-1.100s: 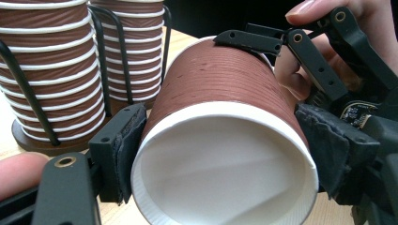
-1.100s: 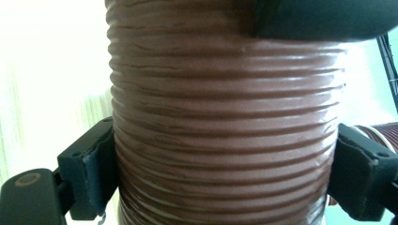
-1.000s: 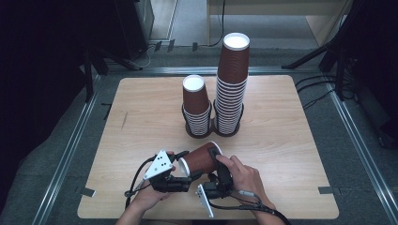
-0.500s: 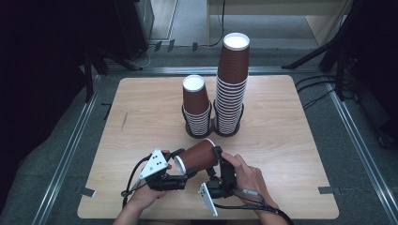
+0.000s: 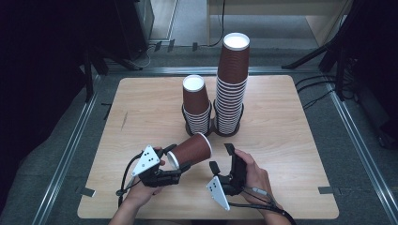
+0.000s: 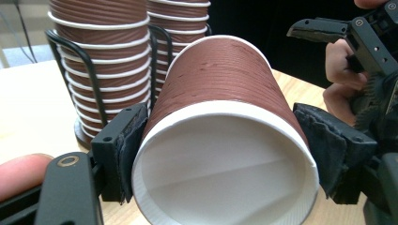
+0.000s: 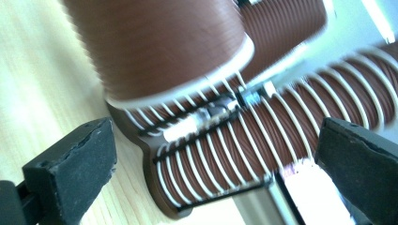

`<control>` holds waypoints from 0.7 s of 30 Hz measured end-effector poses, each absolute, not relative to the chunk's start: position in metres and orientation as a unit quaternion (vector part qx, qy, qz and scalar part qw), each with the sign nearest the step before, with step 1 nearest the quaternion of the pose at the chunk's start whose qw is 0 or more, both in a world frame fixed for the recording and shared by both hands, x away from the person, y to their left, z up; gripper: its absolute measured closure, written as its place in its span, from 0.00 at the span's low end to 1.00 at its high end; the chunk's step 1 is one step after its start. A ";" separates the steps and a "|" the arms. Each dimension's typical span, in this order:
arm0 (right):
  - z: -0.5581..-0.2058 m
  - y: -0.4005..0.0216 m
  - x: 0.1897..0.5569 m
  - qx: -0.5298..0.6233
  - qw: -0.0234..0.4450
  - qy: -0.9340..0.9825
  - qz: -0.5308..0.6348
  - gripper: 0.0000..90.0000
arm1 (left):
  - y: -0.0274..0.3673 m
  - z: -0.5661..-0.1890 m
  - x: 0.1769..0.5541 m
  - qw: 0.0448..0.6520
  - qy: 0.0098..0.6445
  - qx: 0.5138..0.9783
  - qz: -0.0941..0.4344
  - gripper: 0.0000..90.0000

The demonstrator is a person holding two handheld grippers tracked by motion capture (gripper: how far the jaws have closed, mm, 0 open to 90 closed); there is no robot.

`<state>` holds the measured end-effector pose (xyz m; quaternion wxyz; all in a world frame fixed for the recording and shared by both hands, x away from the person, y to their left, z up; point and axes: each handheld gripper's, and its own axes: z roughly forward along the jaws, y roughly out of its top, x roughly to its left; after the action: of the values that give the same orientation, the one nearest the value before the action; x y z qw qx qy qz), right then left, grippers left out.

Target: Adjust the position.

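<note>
Held cup: a single brown ribbed paper cup with a white rolled rim (image 5: 190, 150) lies tilted on its side above the near part of the pale wooden table (image 5: 141, 108), its closed base aimed toward the stacks, its open mouth toward the person.
Left gripper (image 5: 174, 158): its two padded black jaws clamp the cup's wall just behind the rim, one pad on each side, so the mouth stays round and unobstructed.
Right gripper (image 5: 221, 157): jaws spread apart and empty, just beside the held cup; judged ready to take or steady it.
Short stack (image 5: 196, 104): inverted brown cups nested in a black wire holder (image 6: 91, 75), which keeps the column upright.
Tall stack (image 5: 231, 84): a higher column just beside the short one, in its own ring.
Likely aim: adding the cup to a stack, a judgement only.
</note>
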<state>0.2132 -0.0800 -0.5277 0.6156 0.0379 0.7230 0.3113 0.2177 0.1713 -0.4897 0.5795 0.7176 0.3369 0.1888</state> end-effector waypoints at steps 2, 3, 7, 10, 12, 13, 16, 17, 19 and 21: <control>-0.526 -0.081 0.214 0.068 0.611 0.720 0.323 0.00 | 0.173 -0.489 0.218 0.581 0.339 0.714 0.192 0.25; -0.525 -0.081 0.214 0.084 0.604 0.720 0.331 0.00 | 0.174 -0.489 0.218 0.582 0.341 0.712 0.194 0.25; -0.524 -0.082 0.215 0.125 0.582 0.723 0.351 0.00 | 0.177 -0.488 0.218 0.583 0.345 0.708 0.200 0.25; -0.526 -0.083 0.216 0.143 0.566 0.727 0.361 0.00 | 0.178 -0.487 0.218 0.583 0.347 0.707 0.202 0.25; -0.526 -0.084 0.217 0.166 0.550 0.729 0.373 0.00 | 0.179 -0.487 0.218 0.583 0.348 0.704 0.206 0.25; -0.526 -0.084 0.218 0.184 0.540 0.727 0.383 0.00 | 0.179 -0.487 0.218 0.584 0.349 0.704 0.206 0.25; -0.525 -0.083 0.218 0.201 0.526 0.725 0.396 0.00 | 0.180 -0.487 0.218 0.583 0.350 0.703 0.209 0.25; -0.525 -0.083 0.218 0.206 0.519 0.725 0.403 0.00 | 0.180 -0.487 0.218 0.583 0.351 0.702 0.210 0.25; -0.524 -0.082 0.218 0.218 0.506 0.724 0.416 0.00 | 0.180 -0.487 0.218 0.583 0.352 0.701 0.211 0.25; -0.524 -0.081 0.218 0.234 0.488 0.723 0.429 0.00 | 0.180 -0.487 0.218 0.584 0.353 0.699 0.213 0.25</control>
<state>0.2185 -0.0808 -0.5240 0.4877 0.2345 0.7232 0.4292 0.2182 0.1803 -0.4875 0.5838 0.6995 0.3531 0.2127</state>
